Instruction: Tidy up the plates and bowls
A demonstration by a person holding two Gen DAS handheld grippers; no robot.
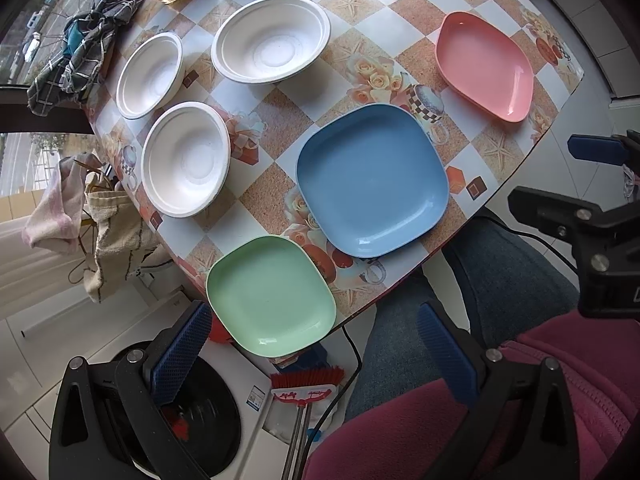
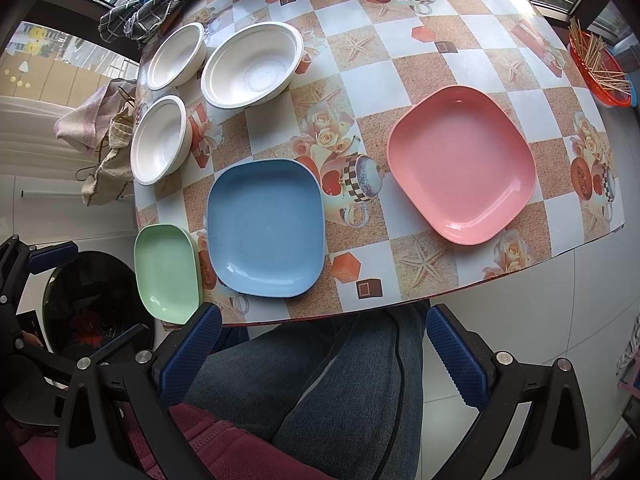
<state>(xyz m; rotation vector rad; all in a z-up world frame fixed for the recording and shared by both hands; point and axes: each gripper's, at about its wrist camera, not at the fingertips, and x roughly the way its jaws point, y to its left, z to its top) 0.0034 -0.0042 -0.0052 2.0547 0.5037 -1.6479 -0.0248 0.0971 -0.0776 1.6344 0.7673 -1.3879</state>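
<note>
Both wrist views look down from near the table's front edge, sharing all dishes.

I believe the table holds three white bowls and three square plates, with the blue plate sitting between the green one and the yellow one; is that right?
Not quite: there is no yellow plate. The blue plate sits between the green plate and a pink plate, as the right wrist view shows. The three white bowls and three square plates are correct.
</note>
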